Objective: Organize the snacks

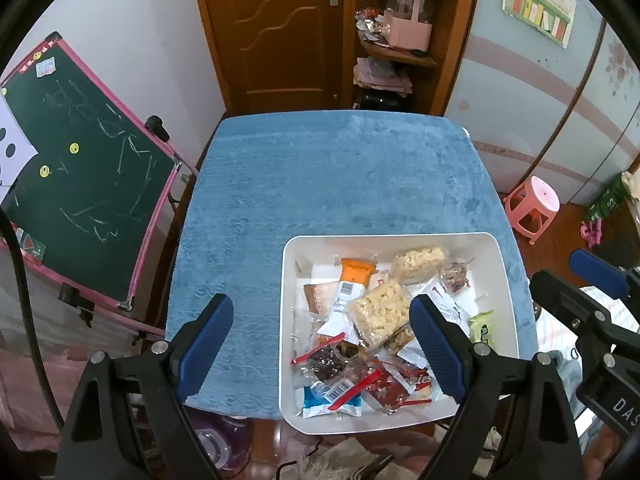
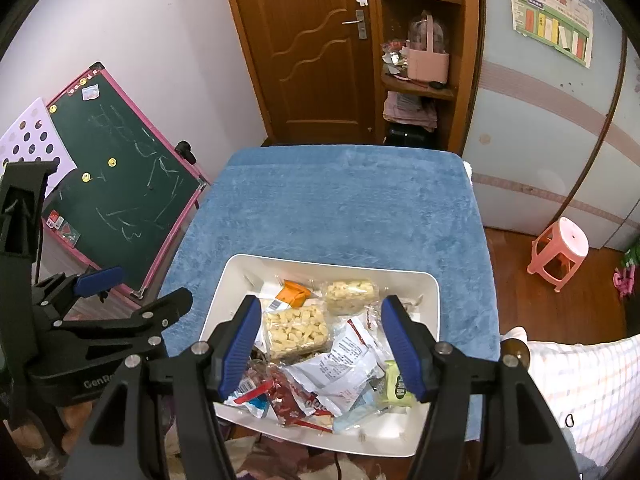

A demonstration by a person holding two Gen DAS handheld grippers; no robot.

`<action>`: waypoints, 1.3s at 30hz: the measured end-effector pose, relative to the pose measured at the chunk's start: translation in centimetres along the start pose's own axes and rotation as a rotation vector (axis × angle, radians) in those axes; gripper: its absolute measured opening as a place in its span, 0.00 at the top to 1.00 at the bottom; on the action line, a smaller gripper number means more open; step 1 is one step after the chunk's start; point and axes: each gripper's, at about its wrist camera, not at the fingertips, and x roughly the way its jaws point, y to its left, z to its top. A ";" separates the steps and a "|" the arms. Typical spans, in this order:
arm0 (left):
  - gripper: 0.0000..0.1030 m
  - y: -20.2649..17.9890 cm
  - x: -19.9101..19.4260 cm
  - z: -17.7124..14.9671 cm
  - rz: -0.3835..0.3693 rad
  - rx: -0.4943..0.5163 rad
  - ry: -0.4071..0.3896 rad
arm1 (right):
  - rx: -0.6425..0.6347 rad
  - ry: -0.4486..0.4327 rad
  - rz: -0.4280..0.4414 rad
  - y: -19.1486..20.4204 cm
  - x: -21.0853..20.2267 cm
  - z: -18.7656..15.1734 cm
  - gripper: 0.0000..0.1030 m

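Plush blue cloth covers the table; the smooth white plastic bin holds glossy crinkled wrappers; the door is varnished wood.

Chalkboard: pink frame, green face with chalk marks — left of the table.
Door: brown wood, shut, metal handle.
Shelf: pink basket on the middle level.
Stool: pink plastic — on the floor, right.
Poster: on the wall.

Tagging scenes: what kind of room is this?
Likely a home bedroom or child's room: a chalkboard easel, a pink plastic stool, a wooden door, and a towel-covered table holding the snack bin.
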 end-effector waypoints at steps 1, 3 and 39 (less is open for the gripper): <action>0.14 0.0 0.0 0.0 -0.001 -0.001 -0.001 | 0.003 0.002 -0.002 0.0 0.0 0.0 0.39; 0.14 0.0 0.0 0.0 0.001 0.000 0.000 | 0.006 0.004 -0.002 0.1 0.1 -0.1 0.39; 0.14 -0.2 0.2 -0.1 0.007 0.022 0.008 | 0.037 0.031 0.002 0.1 1.0 -0.5 0.39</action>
